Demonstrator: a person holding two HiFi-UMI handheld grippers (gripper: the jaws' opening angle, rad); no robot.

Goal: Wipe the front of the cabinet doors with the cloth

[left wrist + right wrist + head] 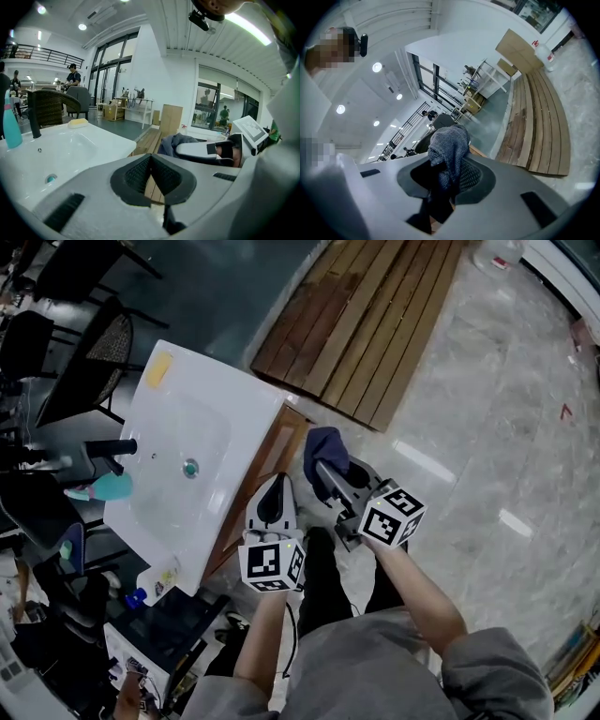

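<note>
The right claw [330, 474] is clamped on the dark blue cloth [323, 446], which bunches up out of its pads and hangs down between them in the right gripper view [449, 145]. In the head view the cloth sits just beside the top corner of the wooden cabinet door [272, 465], though whether it touches the wood cannot be told from here. The left claw [277, 491] hovers close alongside, over the cabinet's front edge, with its pads brought together at the tips and nothing held between them (the left gripper view shows only the wood slats through the small gap lower down [150, 159]). A white sink [187, 512] tops the cabinet, with a black faucet [112, 448] and a teal bottle [105, 487] at its far side and a yellow sponge [159, 368] on one corner. Beyond the cabinet a slatted wooden platform [361, 315] lies on the pale marble floor [487, 427].
</note>
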